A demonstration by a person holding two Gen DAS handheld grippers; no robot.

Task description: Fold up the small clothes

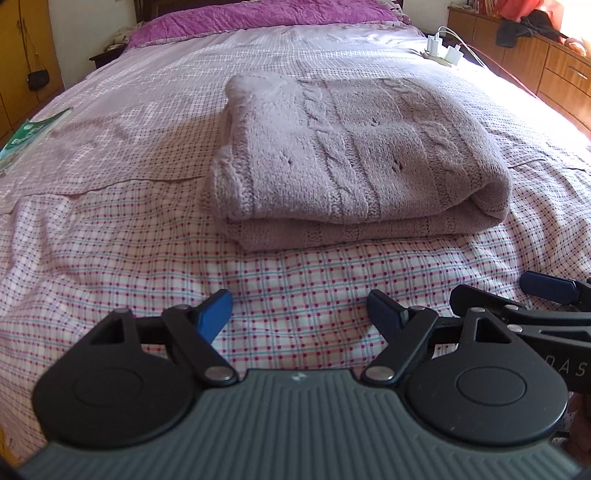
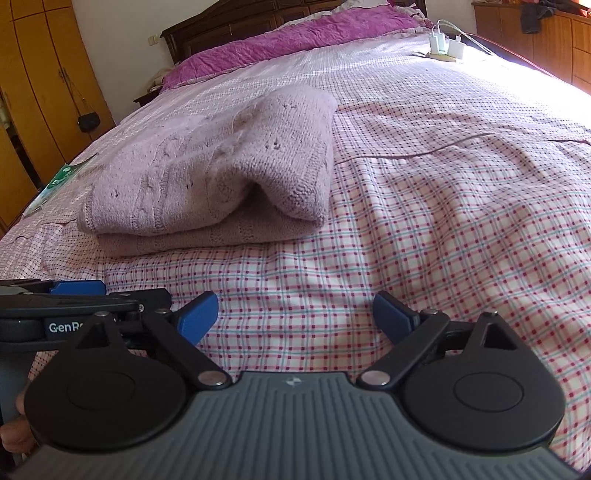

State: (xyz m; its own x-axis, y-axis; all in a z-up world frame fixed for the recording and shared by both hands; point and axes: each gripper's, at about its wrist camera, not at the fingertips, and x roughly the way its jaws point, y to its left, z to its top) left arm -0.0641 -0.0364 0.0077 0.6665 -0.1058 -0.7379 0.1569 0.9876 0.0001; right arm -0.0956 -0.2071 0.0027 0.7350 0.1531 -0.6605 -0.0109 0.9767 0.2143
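Resting folded on the bed [image 1: 110, 258] is a lilac cable-knit sweater [image 1: 351, 155], doubled over into a thick rectangle with the rolled fold edge facing the cameras. It lies on the checked pink-and-white sheet [image 2: 424, 229], well apart from both tools.

Left gripper [image 1: 299, 314]: jaws spread wide, blue pads empty, hovering over bare sheet just short of the sweater's near edge. Right gripper [image 2: 295, 314]: jaws likewise wide apart, nothing between them, sweater ahead and to its left [image 2: 221, 166]. The two grippers sit side by side, close together; each shows at the edge of the other's view.

Background: purple quilt [image 1: 258, 18] at the head of the bed; white chargers with cables [image 1: 443, 50] on the far right part of the bed; green booklet [image 1: 26, 140] near the left edge; wooden drawers [image 1: 554, 70] along the right wall; small black bag [image 2: 88, 122] hanging on the wardrobe at left.
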